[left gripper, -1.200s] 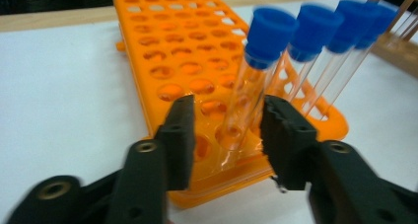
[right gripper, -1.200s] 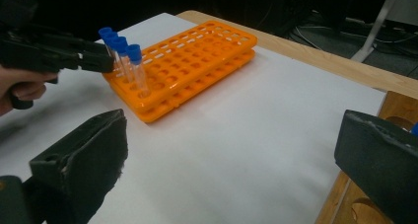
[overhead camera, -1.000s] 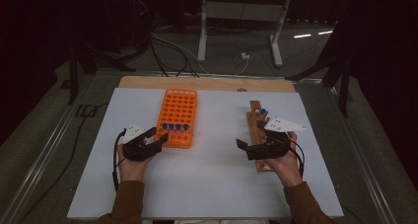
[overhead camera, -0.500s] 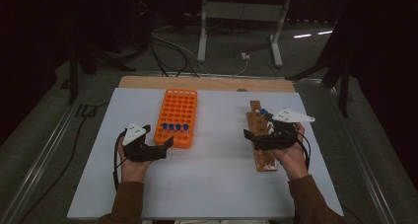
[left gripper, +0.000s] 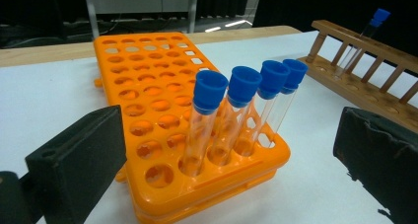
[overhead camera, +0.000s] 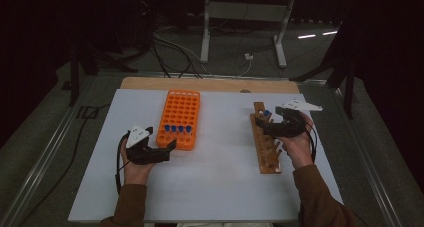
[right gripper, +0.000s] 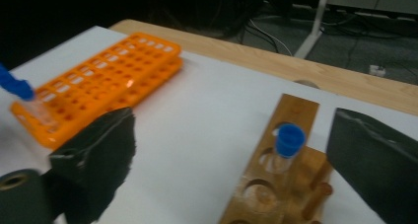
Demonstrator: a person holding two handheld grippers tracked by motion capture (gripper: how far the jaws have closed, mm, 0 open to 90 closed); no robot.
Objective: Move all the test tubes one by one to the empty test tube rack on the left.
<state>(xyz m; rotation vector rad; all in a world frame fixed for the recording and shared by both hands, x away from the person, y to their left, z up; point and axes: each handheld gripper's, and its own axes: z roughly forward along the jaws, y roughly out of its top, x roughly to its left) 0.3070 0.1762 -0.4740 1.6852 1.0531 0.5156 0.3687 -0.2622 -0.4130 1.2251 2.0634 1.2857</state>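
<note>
An orange tube rack (overhead camera: 179,112) lies left of centre, with several blue-capped tubes (overhead camera: 177,129) upright in its near rows. My left gripper (overhead camera: 162,139) sits at its near end; its jaws have just been opening and stand open. In the left gripper view (left gripper: 229,135) the tubes (left gripper: 231,115) rise just ahead of the wide jaws, untouched. To the right lies a wooden rack (overhead camera: 266,154) holding one blue-capped tube (overhead camera: 266,114). My right gripper (overhead camera: 262,125) hovers at that tube. In its own view (right gripper: 234,130) the jaws, just closing a little, stand open with the tube (right gripper: 287,144) between them, untouched.
Both racks rest on a white sheet (overhead camera: 215,182) over a wooden table whose far edge (overhead camera: 210,84) shows. Beyond it are a dark floor, cables and a metal stand (overhead camera: 206,32). The sheet's middle (overhead camera: 225,137) separates the racks.
My right hand has moved away from me along the wooden rack to its far end. The left hand stayed put and its jaws now stand wider apart.
</note>
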